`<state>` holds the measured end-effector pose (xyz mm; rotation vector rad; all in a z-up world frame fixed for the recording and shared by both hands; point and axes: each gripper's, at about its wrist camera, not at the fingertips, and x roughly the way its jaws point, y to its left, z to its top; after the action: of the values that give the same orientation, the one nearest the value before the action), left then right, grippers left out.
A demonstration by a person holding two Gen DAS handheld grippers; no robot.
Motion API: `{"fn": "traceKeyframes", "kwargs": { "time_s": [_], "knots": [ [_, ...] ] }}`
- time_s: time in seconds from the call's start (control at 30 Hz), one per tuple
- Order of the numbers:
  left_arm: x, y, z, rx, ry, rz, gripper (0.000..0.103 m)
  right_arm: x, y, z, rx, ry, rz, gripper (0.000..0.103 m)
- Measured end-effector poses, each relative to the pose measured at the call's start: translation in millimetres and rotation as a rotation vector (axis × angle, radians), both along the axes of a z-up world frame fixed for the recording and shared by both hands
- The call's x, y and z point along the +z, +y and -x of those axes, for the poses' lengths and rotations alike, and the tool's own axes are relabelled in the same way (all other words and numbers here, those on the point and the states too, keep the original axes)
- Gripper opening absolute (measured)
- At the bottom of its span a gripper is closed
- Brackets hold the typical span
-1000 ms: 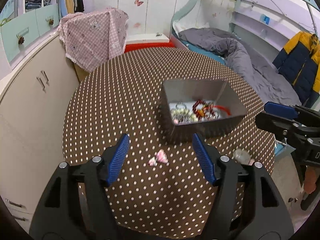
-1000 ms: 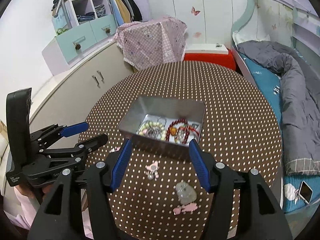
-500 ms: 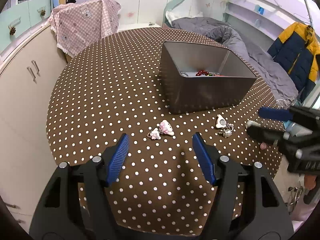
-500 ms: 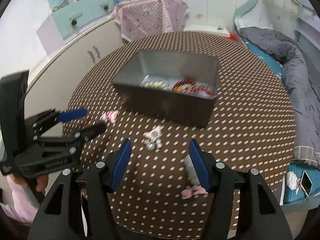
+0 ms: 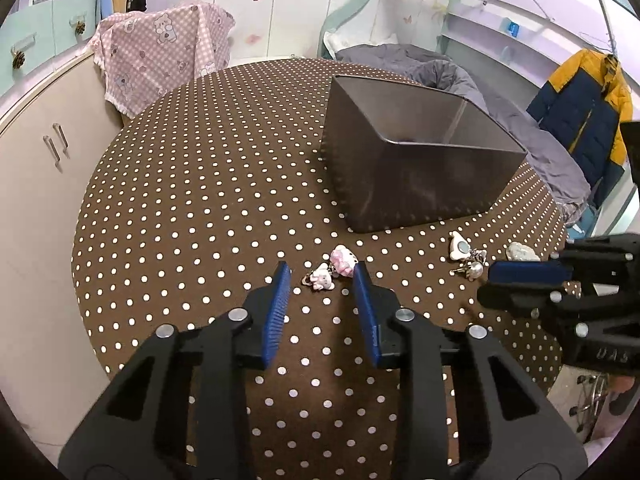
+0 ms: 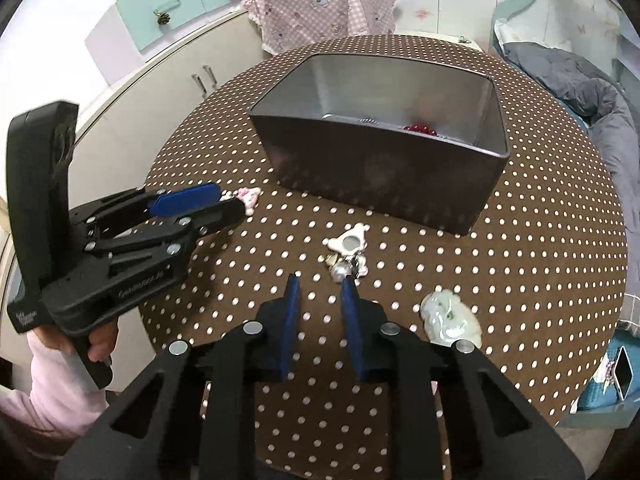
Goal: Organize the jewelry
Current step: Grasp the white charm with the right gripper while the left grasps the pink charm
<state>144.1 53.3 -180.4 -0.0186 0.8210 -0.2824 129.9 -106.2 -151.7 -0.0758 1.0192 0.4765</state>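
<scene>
So I've got both grippers down low over the round polka-dot worktop [image 5: 192, 208], on the near side of the grey box [image 5: 416, 184].

Left gripper [image 5: 320, 276]: its jaws have just been closing. The small pink-and-white charm [image 5: 320, 280] sits right between the blue fingers [image 5: 276, 312], and the pink cat charm [image 5: 343, 261] joined to it lies just past the tips, toward the box. There's a visible gap on both sides, so the fingers aren't pinching anything, just loose around it.

Right gripper [image 6: 320, 284]: same deal, jaws have just been closing in. The silver bead cluster [image 6: 345, 266] and the white bear-shaped charm [image 6: 349, 242] lie just in front of the tips, between them and the box. The right-hand tip sits right at the bead, but I can't tell whether it touches; nothing is squeezed.

A pale green jade-looking pendant [image 6: 450, 318] lies on the worktop well off to the right of the right gripper, near the worktop's edge.

Inside the box, over the near wall, I can only see some red beads [image 6: 420, 129] and a bit of silver chain.

A hand [image 6: 100, 344] with a pink sleeve holds the left gripper's handle.
</scene>
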Motion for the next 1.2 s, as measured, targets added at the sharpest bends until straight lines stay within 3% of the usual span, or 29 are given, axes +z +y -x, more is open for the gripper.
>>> {"fn": "traceKeyframes", "kwargs": {
  "time_s": [0.1, 0.27, 0.4, 1.1, 1.13, 1.17, 1.2],
  "knots": [
    [-0.7, 1.8, -1.3, 0.0, -0.008, -0.002, 0.025, -2.8, 2.3, -5.0, -0.012, -0.012, 0.03, 0.02],
    [-2.1, 3.7, -2.5, 0.006, -0.02, -0.012, 0.015, -10.0, 6.5, -9.3, -0.02, -0.023, 0.061, 0.01],
    [-1.8, 7.8, -4.6, 0.015, -0.023, -0.01, 0.01, -10.4, 6.0, -10.9, -0.024, -0.021, 0.059, 0.01],
    [5.8, 11.2, 1.8, 0.048, -0.026, -0.026, 0.01, 16.0, -30.2, -10.3, -0.105, -0.058, -0.022, 0.01],
    [5.8, 13.2, 0.7, 0.05, -0.016, -0.015, 0.011, 15.2, -30.6, -10.5, -0.104, -0.054, -0.024, 0.01],
    [5.8, 14.7, -0.4, 0.051, -0.011, -0.008, 0.022, 14.4, -31.4, -10.8, -0.107, -0.05, -0.026, 0.01],
    [6.0, 15.2, -1.0, 0.053, -0.011, -0.008, 0.053, 12.8, -31.2, -11.4, -0.109, -0.046, -0.025, 0.01]
  ]
}}
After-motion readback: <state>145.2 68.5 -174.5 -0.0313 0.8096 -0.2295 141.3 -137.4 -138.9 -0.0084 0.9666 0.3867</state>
